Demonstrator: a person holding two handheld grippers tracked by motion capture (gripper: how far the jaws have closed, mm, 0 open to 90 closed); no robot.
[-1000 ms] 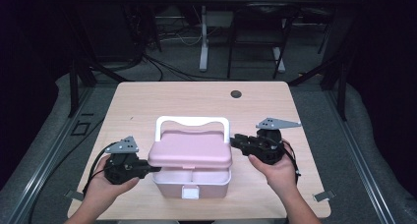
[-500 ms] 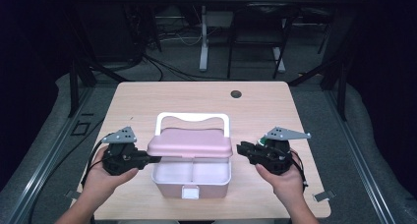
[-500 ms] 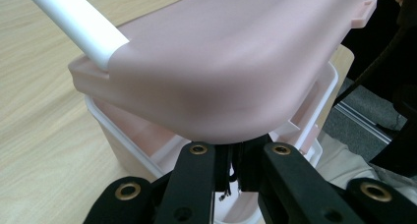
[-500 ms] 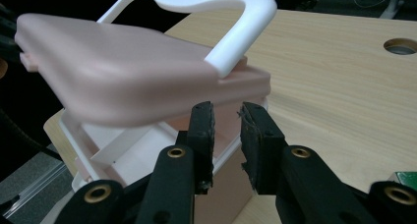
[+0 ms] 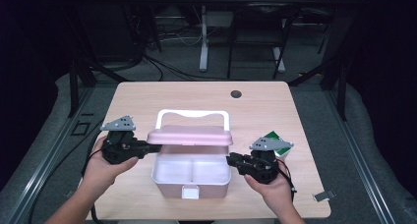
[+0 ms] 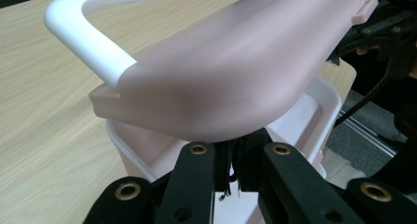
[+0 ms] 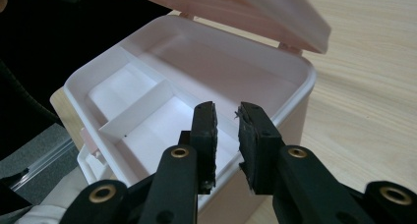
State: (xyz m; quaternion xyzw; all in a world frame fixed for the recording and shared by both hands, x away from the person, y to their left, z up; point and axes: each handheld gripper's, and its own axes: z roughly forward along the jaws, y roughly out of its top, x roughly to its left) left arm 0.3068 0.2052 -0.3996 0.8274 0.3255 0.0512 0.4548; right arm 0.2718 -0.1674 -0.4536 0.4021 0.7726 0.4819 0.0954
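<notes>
Left gripper (image 5: 145, 147) clamped pink lid (image 5: 192, 135) edge, lifting; right gripper (image 5: 231, 160) empty, jaws just narrowed. Should raise lid slowly, steady box (image 5: 162, 177).

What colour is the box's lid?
Pale pink lid, clearest in the left gripper view.

A green packet (image 5: 276, 138) lies at the table's (image 5: 196, 94) right edge. A dark hole (image 5: 236, 94) sits upper middle. Cables (image 5: 167, 69) cross the floor above.

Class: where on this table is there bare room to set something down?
Bare wood lies behind the pink box, up to the dark hole, and at both far corners. Crowded: the near edge, with both grippers flanking the box, and a green packet at right.
</notes>
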